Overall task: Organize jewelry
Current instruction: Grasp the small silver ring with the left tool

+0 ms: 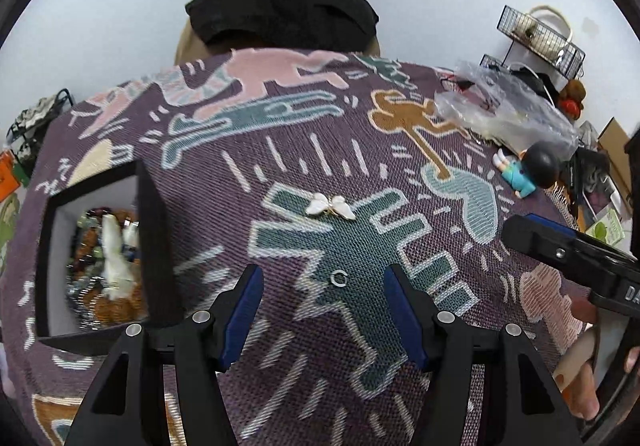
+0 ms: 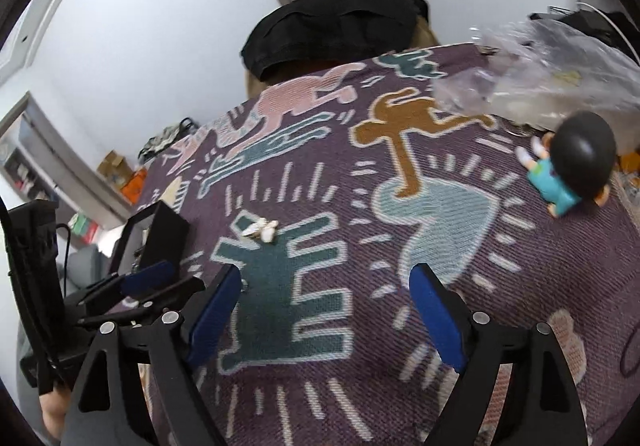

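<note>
Purple patterned cloth (image 1: 280, 149) covers the surface, woven with pink, teal, brown and pale blue figures, and behind it a chair draped in black fabric (image 1: 280, 11) stands before a white wall and a door. At the far left of the left wrist view sits an open black box (image 1: 154, 213) with a pale lining, holding a heap of beads and jewelry (image 1: 108, 266). Toward the middle, a white butterfly brooch (image 1: 330, 207) lies on the cloth on a teal figure, apart from the box. Nearer the camera, a small silver ring (image 1: 339, 278) lies flat on the same teal figure, between the blue pads of the left tool (image 1: 324, 286) but touching neither; that tool is released and empty. The right tool (image 2: 326, 288) stands spread wide over the cloth with nothing between its pads; the brooch lies beyond its left finger. Farther right, a small doll (image 1: 528, 171) with a black head and blue clothes lies on its side, just beside a crumpled clear plastic bag (image 1: 508, 109).
</note>
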Demonstrator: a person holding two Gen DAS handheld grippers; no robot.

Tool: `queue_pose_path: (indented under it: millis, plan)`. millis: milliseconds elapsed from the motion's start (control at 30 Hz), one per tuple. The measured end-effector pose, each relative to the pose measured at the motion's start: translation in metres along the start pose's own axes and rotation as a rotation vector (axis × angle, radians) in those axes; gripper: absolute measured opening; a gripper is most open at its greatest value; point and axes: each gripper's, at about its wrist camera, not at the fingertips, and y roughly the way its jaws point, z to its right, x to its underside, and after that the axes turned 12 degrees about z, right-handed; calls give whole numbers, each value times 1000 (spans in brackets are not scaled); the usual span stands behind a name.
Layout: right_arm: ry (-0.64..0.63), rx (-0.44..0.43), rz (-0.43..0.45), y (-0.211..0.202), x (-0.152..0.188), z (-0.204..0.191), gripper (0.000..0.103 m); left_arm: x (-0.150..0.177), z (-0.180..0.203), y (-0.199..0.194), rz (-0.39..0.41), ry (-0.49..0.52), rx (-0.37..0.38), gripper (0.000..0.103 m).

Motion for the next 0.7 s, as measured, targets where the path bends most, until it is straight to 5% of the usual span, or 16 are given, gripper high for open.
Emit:
queue_pose_path:
  millis: [133,300,533,700]
  plan:
    - [48,-12,14,-4,5,10,86,3,3,14,-27,-17,13,58]
    - [60,10,19,-5,11,20,86,6,10,27,-56,-5,10,38]
    - [57,33,29,-4,11,22,86,13,20,42,-82,53,-35,34]
    - [54,32,27,0,11,20,86,13,18,44,-63,84,-84,12]
